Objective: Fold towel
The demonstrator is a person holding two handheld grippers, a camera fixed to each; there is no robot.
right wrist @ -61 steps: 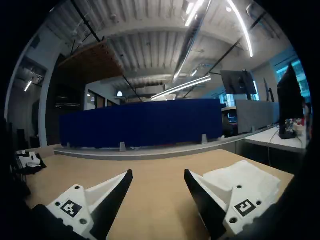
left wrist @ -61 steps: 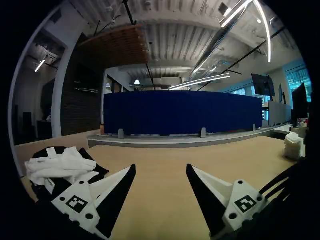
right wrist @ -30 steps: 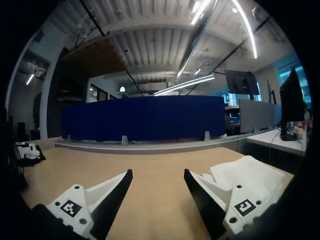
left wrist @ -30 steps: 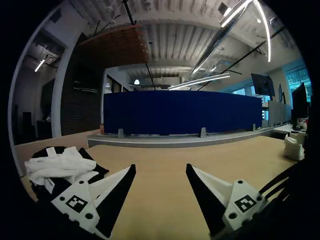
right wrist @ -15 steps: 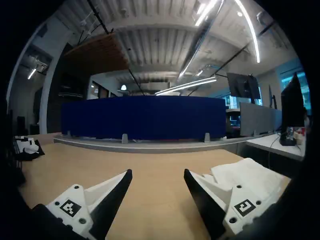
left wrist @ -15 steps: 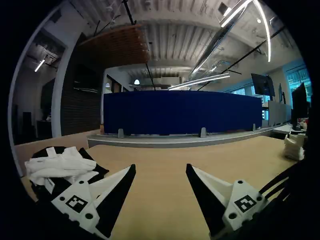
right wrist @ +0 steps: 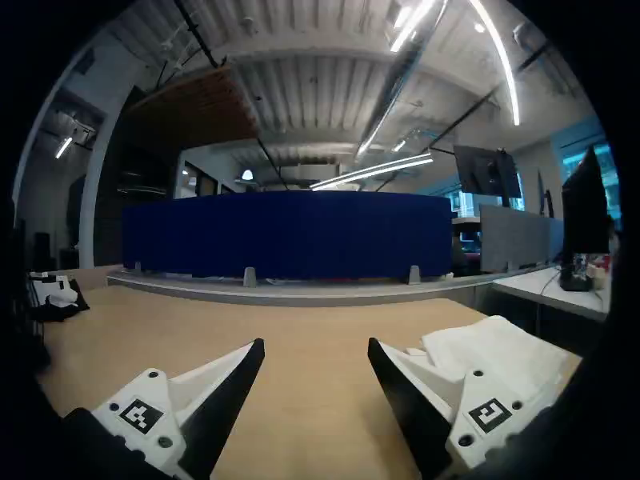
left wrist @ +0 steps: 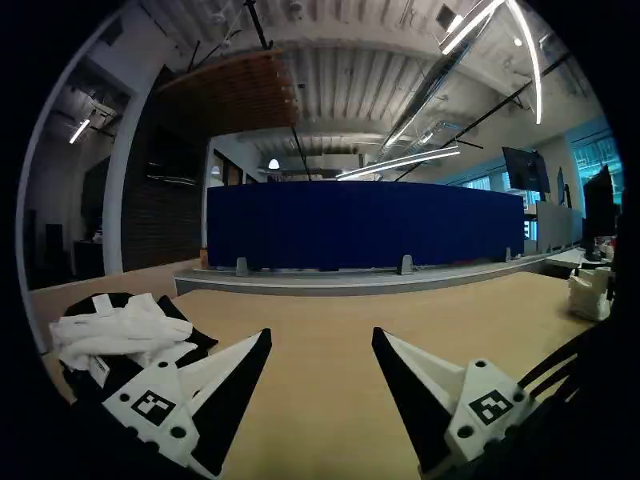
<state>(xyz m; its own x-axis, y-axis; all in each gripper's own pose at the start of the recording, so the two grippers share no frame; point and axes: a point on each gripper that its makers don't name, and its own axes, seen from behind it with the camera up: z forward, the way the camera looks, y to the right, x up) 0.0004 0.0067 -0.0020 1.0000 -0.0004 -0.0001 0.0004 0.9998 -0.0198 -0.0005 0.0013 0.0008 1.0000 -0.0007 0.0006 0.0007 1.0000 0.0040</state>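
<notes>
left claw [left wrist: 321, 334] apart, empty | right claw [right wrist: 316, 342] apart, empty | crumpled white towel [left wrist: 120, 332] left of left claw: likely soft, light, floppy | pinch two corners

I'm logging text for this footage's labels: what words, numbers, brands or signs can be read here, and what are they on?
No words or numbers can be read.
Square code markers on the jaws of the left gripper and right gripper: patterns, not text.
White tag on the crumpled towel pile: nothing legible.
Hanging monitor: too far off to read.
</notes>
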